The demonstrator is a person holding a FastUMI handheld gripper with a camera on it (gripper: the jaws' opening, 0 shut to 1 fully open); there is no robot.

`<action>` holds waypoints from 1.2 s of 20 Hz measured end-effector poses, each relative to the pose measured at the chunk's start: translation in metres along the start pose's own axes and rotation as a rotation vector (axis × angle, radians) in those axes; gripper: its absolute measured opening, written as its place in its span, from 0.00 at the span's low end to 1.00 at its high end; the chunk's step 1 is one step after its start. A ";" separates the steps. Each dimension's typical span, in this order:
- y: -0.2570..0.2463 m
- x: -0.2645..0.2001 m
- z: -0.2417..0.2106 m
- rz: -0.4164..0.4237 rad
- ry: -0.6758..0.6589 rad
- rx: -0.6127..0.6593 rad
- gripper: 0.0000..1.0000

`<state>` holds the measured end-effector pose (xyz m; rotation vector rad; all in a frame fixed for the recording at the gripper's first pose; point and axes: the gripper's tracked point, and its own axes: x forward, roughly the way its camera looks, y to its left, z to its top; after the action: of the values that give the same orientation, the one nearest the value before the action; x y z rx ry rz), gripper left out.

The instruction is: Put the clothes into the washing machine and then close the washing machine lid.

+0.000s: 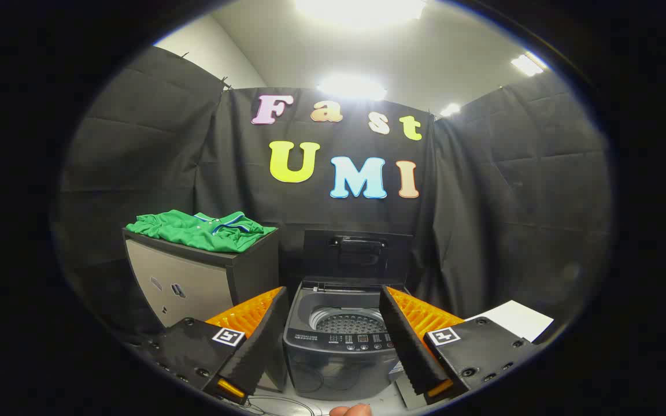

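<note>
Gripper (333,346) agape, empty — washing machine (341,341) between fingers, lid (358,254) up; green shirt (200,230) on cabinet (194,277)

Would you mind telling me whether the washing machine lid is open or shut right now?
Open: the lid stands upright behind the washing machine, exposing the drum. The gripper is open.

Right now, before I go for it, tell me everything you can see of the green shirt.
The green shirt is a polo with a blue-and-white trimmed collar and looks like smooth knit. It lies loosely folded and crumpled on top of the grey cabinet, left of the open washing machine. The open gripper is well short of it; nothing else touches it.
</note>
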<state>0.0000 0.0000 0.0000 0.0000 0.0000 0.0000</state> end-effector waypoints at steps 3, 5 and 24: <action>-0.003 0.001 -0.003 -0.002 0.013 0.006 0.99; -0.002 0.002 -0.002 -0.003 0.017 0.018 0.99; 0.003 0.016 -0.015 0.019 0.046 -0.054 0.99</action>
<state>0.0160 0.0028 -0.0146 -0.0544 0.0463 0.0186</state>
